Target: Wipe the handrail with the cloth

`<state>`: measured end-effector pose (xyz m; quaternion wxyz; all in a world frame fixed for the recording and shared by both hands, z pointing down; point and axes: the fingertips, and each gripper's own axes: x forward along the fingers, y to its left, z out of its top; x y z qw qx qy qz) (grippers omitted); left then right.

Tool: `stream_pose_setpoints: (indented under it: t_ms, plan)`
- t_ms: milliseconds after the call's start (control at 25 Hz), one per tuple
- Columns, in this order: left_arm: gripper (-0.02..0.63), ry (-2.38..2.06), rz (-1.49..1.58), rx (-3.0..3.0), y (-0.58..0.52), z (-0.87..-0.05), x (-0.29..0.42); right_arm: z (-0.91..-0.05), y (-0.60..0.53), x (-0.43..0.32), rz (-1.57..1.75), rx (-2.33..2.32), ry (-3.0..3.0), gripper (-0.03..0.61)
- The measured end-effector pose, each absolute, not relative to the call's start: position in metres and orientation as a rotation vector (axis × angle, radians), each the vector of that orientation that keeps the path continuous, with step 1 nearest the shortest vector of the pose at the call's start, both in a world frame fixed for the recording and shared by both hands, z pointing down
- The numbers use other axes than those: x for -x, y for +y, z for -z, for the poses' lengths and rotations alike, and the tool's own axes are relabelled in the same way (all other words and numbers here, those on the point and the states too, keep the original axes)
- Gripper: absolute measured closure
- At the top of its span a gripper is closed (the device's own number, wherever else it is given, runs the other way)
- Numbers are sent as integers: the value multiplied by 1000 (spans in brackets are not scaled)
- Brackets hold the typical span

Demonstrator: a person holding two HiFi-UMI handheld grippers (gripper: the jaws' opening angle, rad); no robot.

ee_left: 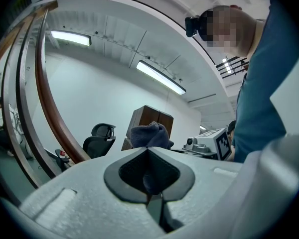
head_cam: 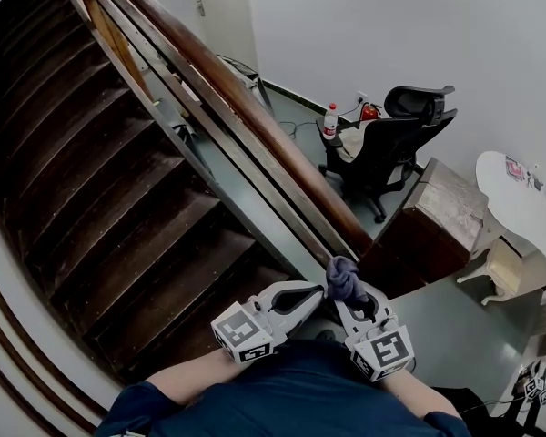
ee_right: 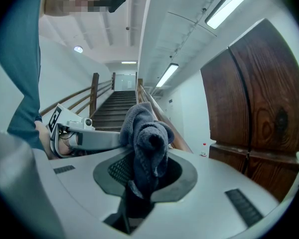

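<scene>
Just off the lower end of the long brown wooden handrail (head_cam: 255,121): bunched dark blue-grey cloth (head_cam: 344,278), pinched upright in the right gripper (head_cam: 353,300), left gripper (head_cam: 315,293) alongside, tips pressed together on a fold of it, beside the dark wooden stairs (head_cam: 118,198).

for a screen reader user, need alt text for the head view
The left gripper and right gripper both pinch a dark cloth near the lower end of a wooden handrail. Dark stairs climb at the left; a black chair stands on the floor beyond the rail.
</scene>
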<state>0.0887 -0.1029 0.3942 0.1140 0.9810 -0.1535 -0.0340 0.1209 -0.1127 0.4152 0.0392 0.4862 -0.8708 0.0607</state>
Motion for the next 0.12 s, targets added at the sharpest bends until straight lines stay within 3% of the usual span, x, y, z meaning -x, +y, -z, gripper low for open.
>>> stream_pose_setpoints:
  t_ms: [120]
  plan:
    - [609,-451,99,-2883,-102,-394,-89,-417,-113,-121,-184,-1487,-2669,485]
